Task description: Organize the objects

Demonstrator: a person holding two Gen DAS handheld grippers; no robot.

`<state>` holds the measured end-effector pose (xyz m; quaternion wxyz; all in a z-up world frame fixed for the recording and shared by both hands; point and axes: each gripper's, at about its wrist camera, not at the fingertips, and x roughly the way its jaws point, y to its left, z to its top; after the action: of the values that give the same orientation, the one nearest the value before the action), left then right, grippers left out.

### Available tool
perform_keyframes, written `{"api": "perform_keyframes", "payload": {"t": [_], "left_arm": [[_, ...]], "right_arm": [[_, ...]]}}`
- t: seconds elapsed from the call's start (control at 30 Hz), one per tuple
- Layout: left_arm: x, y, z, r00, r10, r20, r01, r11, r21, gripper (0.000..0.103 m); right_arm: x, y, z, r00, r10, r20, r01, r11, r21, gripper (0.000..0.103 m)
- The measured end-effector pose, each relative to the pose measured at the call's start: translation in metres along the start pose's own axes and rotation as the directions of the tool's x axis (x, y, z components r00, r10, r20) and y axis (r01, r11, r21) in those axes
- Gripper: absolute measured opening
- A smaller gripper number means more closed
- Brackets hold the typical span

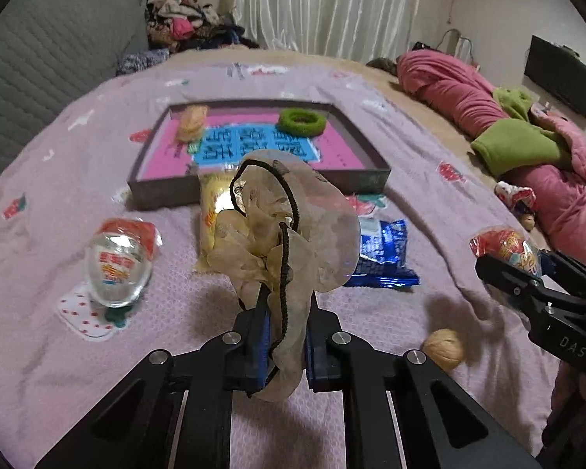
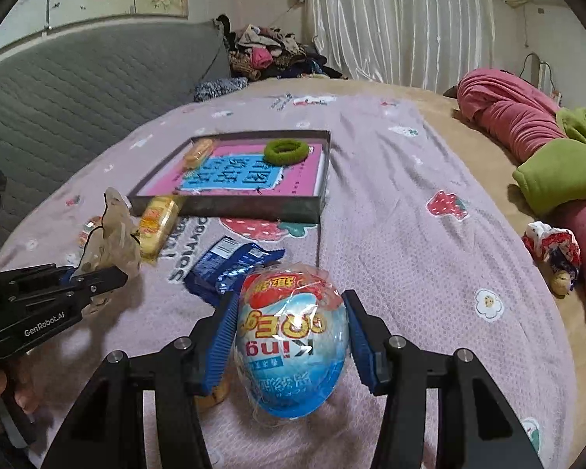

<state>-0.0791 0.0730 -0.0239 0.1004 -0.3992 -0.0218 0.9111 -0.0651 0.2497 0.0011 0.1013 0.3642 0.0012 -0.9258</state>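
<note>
Two loads: both grippers carry something, and both face the tray that lies ahead of them on the bed.
Landmark: the shallow dark tray with a pink-and-blue printed sheet inside; every place below is told from it.
Left gripper: clenched on a sheer beige scrunchie with a black elastic loop, lifted clear of the bedspread, just short of the tray's near wall.
Right gripper: grasping a plastic-wrapped toy egg, blue pads on its two flanks, its long axis running forward toward the tray.
Deciding relation: the tray lies straight ahead and lower than both loads; judged from the two views, the left gripper is nearer its near wall, the right one sits further back and off toward the tray's right corner.
Already in the tray: a green hair ring at the far right, a small yellow wrapped snack at the far left.
Still outside: a yellow snack pack touching the near wall, a blue wrapper near it, a second egg to the left, a walnut well back.
Free spot: the tray's middle looks bare.
</note>
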Motion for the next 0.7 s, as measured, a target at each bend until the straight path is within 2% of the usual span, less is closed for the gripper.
{"api": "perform_keyframes", "payload": {"t": [0.23, 0.7], "left_arm": [[-0.027, 0.001, -0.004, 1.0, 0.013, 0.028, -0.013, 1.0, 0.012, 0.013], [-0.073, 0.015, -0.012, 0.995, 0.061, 0.08, -0.062, 0.998, 0.009, 0.014]], "right_arm": [[-0.022, 0.008, -0.001, 0.998, 0.024, 0.053, -0.025, 1.0, 0.01, 0.053], [-0.052, 0.034, -0.007, 0.991, 0.097, 0.092, -0.102, 0.994, 0.047, 0.053]]}}
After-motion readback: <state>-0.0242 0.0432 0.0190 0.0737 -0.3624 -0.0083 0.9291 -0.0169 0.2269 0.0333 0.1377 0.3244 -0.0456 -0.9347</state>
